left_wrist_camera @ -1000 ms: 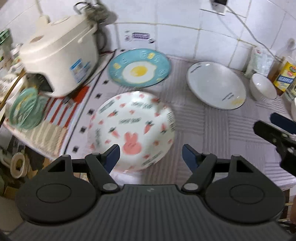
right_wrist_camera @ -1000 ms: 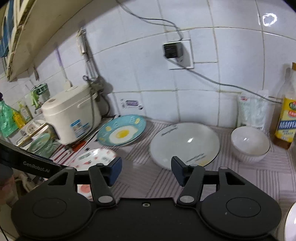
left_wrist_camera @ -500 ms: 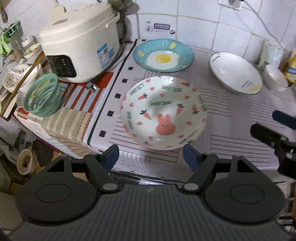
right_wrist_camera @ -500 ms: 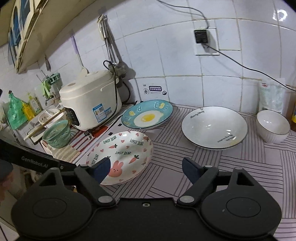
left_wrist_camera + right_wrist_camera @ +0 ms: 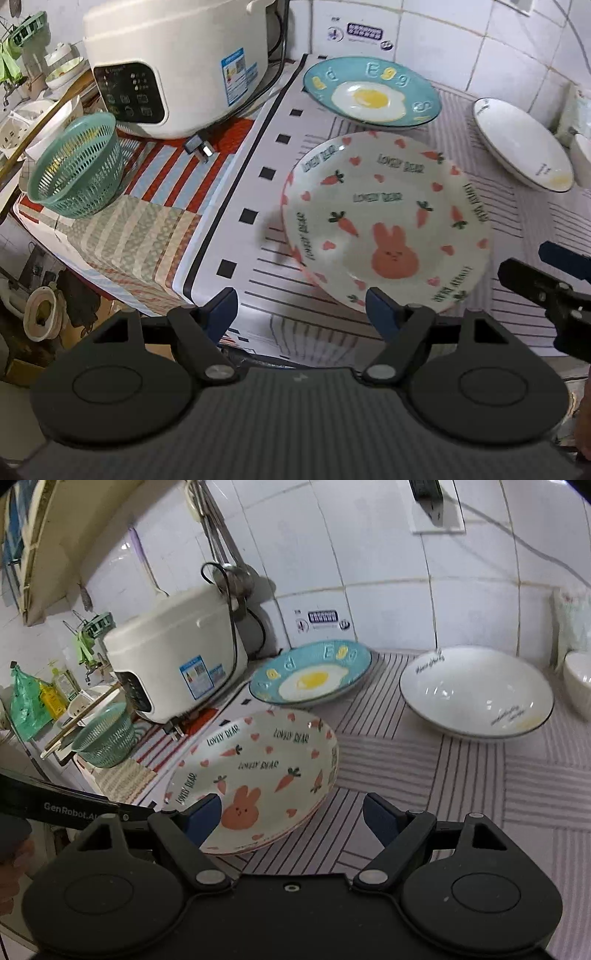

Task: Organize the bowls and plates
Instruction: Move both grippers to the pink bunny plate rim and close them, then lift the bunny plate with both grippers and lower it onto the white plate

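The rabbit plate lies flat on the striped mat, face up, rabbit towards me; being round, it has no long axis. Just beyond it sits the egg plate, far right the white bowl, left the rice cooker and green basket. My left tongs gape empty at its near-left rim. My right tongs, which have just been opening, stand wide and empty over its near edge.

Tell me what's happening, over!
Both tongs open, left, right. Bunny plate flat on counter, not gripped. Nothing blocking it.
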`<state>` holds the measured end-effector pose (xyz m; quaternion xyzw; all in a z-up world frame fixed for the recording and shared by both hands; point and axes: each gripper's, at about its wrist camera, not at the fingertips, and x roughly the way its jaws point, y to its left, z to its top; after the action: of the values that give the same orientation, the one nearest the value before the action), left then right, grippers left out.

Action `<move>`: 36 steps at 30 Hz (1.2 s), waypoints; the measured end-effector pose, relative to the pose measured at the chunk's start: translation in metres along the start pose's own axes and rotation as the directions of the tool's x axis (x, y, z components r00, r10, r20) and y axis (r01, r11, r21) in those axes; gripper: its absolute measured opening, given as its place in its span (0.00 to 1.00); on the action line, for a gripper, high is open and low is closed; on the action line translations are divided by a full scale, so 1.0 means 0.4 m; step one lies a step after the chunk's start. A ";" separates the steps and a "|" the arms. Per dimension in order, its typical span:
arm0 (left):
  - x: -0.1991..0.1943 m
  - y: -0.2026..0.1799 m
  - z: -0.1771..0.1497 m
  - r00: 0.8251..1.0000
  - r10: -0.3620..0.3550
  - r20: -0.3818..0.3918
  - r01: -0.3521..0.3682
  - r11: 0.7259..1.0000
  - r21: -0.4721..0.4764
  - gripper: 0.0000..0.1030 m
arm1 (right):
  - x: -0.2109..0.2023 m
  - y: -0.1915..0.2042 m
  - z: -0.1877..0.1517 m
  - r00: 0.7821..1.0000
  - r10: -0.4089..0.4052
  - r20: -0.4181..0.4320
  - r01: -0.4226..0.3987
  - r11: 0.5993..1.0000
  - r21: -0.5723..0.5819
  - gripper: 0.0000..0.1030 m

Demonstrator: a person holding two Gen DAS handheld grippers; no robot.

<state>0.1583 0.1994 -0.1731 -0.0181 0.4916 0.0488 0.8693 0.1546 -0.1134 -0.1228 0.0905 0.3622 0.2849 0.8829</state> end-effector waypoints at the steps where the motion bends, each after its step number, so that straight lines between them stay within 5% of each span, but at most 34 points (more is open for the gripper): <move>1: 0.010 0.002 0.000 1.000 -0.003 -0.005 0.003 1.000 -0.002 0.73 | 0.013 -0.002 -0.007 1.000 -0.002 -0.002 0.002 1.000 0.006 0.85; 12: 0.081 0.023 0.029 1.000 -0.020 0.006 0.020 1.000 -0.021 0.70 | 0.121 -0.040 -0.032 0.998 -0.004 -0.056 0.009 0.995 0.095 0.77; 17: 0.119 0.032 0.052 0.999 -0.036 -0.018 0.035 0.998 -0.051 0.36 | 0.148 -0.065 -0.026 0.998 0.028 -0.065 -0.017 0.987 0.158 0.61; 20: 0.141 0.041 0.064 0.995 -0.095 -0.040 0.091 0.991 -0.097 0.24 | 0.159 -0.073 -0.021 0.997 0.029 -0.067 -0.017 0.985 0.169 0.46; 22: 0.154 0.034 0.070 0.994 -0.099 -0.047 0.094 0.991 -0.094 0.24 | 0.169 -0.080 -0.015 0.996 0.049 -0.078 -0.034 0.982 0.183 0.27; 24: 0.165 0.025 0.076 0.995 -0.086 -0.046 0.082 0.993 -0.089 0.24 | 0.180 -0.084 -0.011 0.993 0.080 -0.084 -0.062 0.978 0.202 0.20; 36: 0.168 0.010 0.101 0.990 -0.058 -0.132 0.047 0.995 -0.090 0.25 | 0.213 -0.098 0.014 0.983 0.120 -0.136 -0.092 0.976 0.197 0.20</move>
<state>0.2267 0.2112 -0.2099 -0.0719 0.5458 0.0458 0.8336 0.2246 -0.0969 -0.1830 0.1724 0.4465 0.3019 0.8245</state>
